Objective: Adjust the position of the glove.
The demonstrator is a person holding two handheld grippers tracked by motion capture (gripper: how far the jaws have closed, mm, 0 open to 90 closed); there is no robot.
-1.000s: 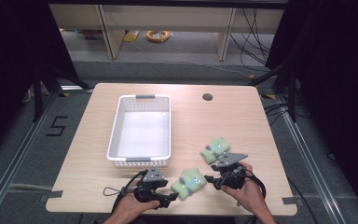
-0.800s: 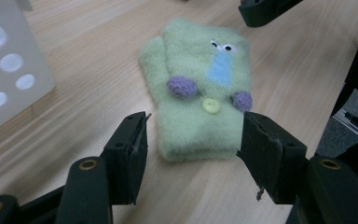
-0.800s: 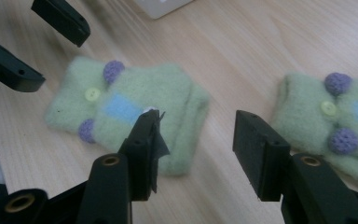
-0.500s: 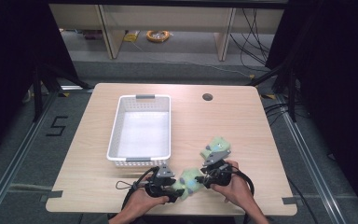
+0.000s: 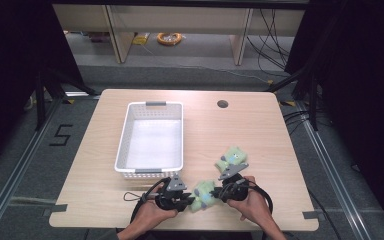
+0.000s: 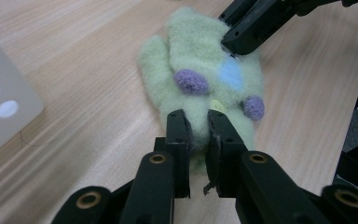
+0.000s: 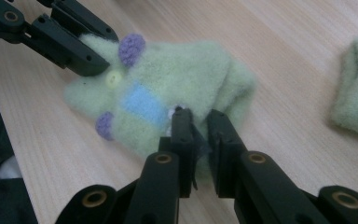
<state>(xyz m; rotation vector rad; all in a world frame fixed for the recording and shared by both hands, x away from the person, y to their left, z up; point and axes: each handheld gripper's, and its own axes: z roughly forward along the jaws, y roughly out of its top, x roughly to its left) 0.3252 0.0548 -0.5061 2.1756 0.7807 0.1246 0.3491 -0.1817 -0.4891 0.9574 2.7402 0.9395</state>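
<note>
wooden table (image 5: pixel 260 125) on a grey floor, dark curtains either side, shelving at the back. white basket (image 5: pixel 152 137) sits left of centre. at the near edge a green mitten (image 5: pixel 204 192) lies flat between both tools: left gripper (image 5: pixel 186 201) pinches its one end, jaws narrow on the fleece; right gripper (image 5: pixel 219 192) nips the other end. a second mitten (image 5: pixel 231 157) rests just behind. the left gripper view brings out purple bumps (image 6: pixel 191 81) and a blue patch (image 6: pixel 230 73).

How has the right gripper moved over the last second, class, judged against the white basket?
Yes. The right gripper has shifted left toward the white basket, closing on the near mitten.
</note>
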